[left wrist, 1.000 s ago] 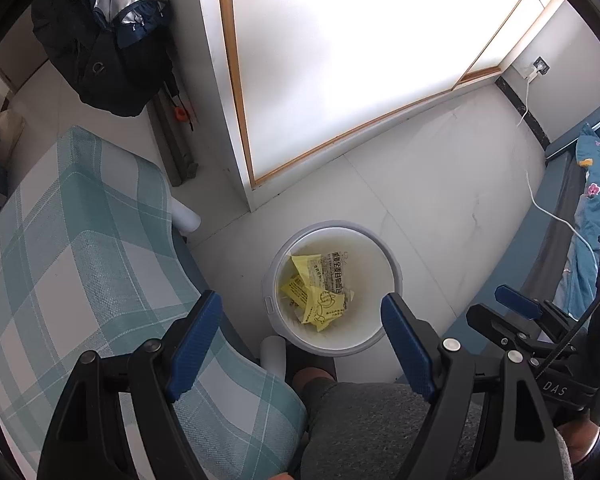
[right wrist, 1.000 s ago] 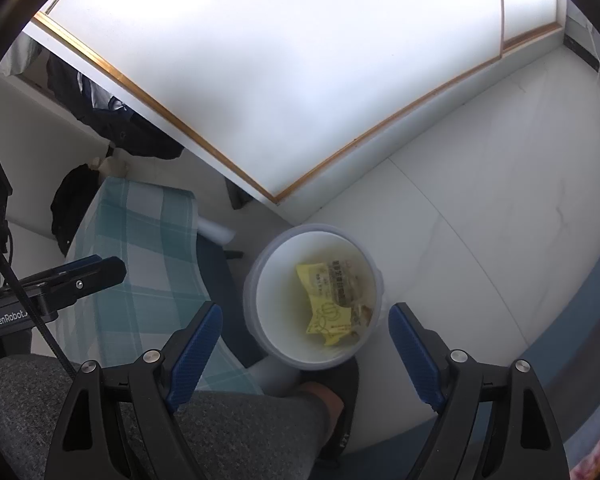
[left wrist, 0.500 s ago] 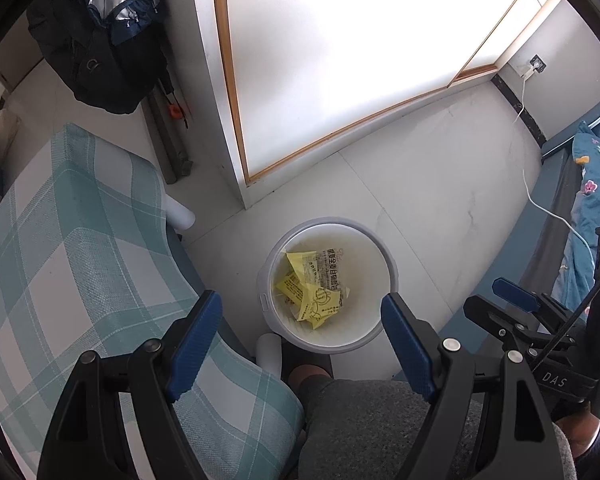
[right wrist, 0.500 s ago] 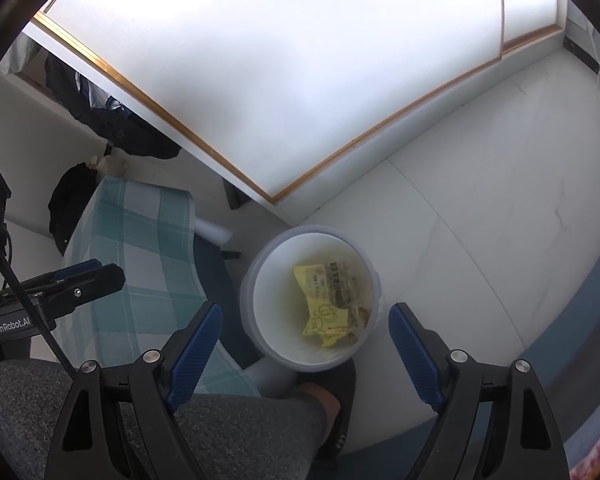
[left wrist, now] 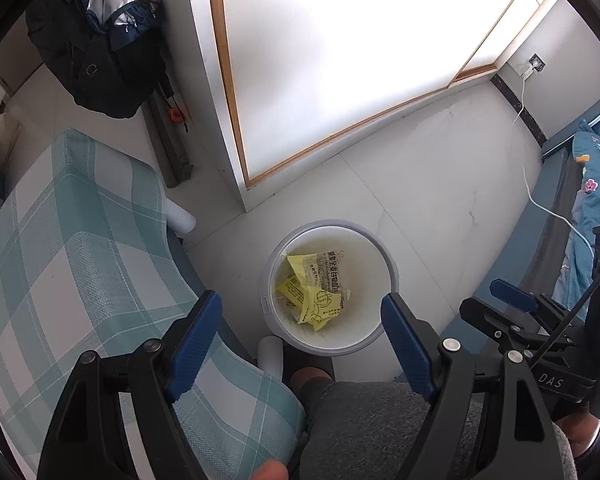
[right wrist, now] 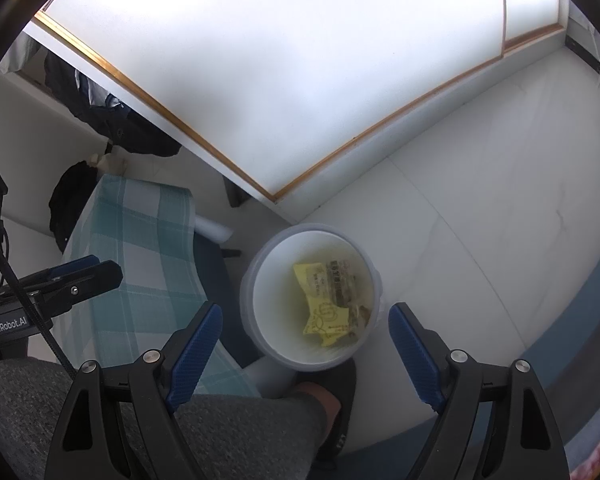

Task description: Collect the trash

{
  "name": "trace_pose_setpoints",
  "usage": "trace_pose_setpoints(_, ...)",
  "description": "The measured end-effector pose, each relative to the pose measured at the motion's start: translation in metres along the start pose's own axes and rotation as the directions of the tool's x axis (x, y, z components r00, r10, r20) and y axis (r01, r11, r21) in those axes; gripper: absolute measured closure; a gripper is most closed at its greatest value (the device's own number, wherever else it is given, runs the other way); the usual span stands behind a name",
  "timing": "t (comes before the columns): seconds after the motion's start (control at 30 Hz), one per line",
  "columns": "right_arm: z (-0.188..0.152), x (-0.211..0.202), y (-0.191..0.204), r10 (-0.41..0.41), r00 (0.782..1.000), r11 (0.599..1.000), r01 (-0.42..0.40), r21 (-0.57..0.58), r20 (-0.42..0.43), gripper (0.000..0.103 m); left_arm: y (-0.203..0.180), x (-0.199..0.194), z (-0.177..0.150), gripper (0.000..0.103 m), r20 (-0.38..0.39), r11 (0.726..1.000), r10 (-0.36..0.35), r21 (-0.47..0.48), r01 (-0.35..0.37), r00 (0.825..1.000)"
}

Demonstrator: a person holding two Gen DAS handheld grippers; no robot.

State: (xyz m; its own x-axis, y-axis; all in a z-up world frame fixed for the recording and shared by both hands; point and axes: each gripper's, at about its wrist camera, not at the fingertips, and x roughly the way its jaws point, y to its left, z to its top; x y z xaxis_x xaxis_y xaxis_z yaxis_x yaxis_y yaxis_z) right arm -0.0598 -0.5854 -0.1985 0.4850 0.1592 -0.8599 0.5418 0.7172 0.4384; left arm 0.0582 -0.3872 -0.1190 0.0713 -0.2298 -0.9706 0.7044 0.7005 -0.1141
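Grippers both spread wide, nothing between pads: left gripper (left wrist: 302,344), right gripper (right wrist: 305,348). I hold both high above white bin (left wrist: 394,276), pointing steeply down.

Step in hand, my reading: trash already in bin, both tools free; next I look for remaining litter, none visible on floor (left wrist: 432,196).

Doing it well: scan left past checked cloth (left wrist: 72,248), then right toward bed edge (left wrist: 596,200); keep clear of my knee (left wrist: 360,412).

Yellow wrappers (left wrist: 312,300) crumpled, light, printed; lie at bin bottom, bin on floor just beyond knee.

"DAS" stands on the right gripper (left wrist: 512,300) – "GenRobot.AI" on the left gripper (right wrist: 72,276); the wrapper (left wrist: 332,276) print is unreadable.
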Motion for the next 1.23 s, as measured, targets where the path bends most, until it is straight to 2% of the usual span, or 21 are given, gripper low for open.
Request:
trace_pose_setpoints(1.03,-0.0035,0.0008,-0.0024,-0.005,1.000,1.000,0.005,0.010,0.001,0.018,0.0058,-0.0010,-0.0009,0.024,0.013,0.999,0.012,-0.035,-0.011,1.000)
trace_pose_setpoints(1.23,-0.0039,0.0005,-0.0033,-0.012,1.000,1.000,0.012,0.008,0.001,0.018,0.0050,-0.0027,0.0003,0.024,0.026,0.999,-0.006,-0.044,0.007,1.000)
